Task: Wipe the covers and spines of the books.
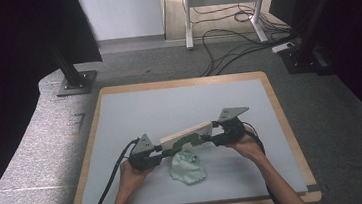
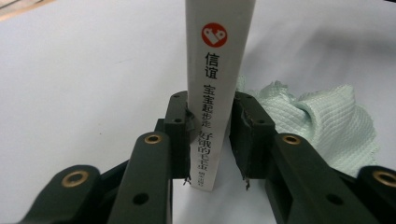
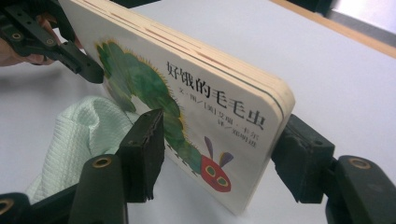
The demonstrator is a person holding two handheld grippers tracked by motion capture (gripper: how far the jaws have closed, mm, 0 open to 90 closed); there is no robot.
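High view is showing a person's two hands meeting over the grey surface (image 1: 134, 111), each carrying a gripper, with a board book (image 1: 186, 131) held on edge between them, lifted off the surface; the left gripper (image 1: 166, 152) is sitting at the book's near-left end and the right gripper (image 1: 212, 140) at its far-right end; a pale green cloth (image 1: 189, 167) is lying crumpled on the surface just below the book, nearer the person.

Left gripper view is looking along the book's white spine (image 2: 215, 93), which is standing upright between the two black jaws; the left-hand pad is touching the spine, while a thin gap is showing at the right-hand pad, so the hold is looking loose; the cloth (image 2: 327, 121) is lying behind and to the right.

Right gripper view is facing the cover (image 3: 187, 116), printed with a green caterpillar (image 3: 149, 98) and dark characters; its jaws are standing either side of the book's corner, one in front of the cover, the other behind the page edges; whether they are pressing is not clear to me; the left gripper (image 3: 88, 70) is showing at the far end.
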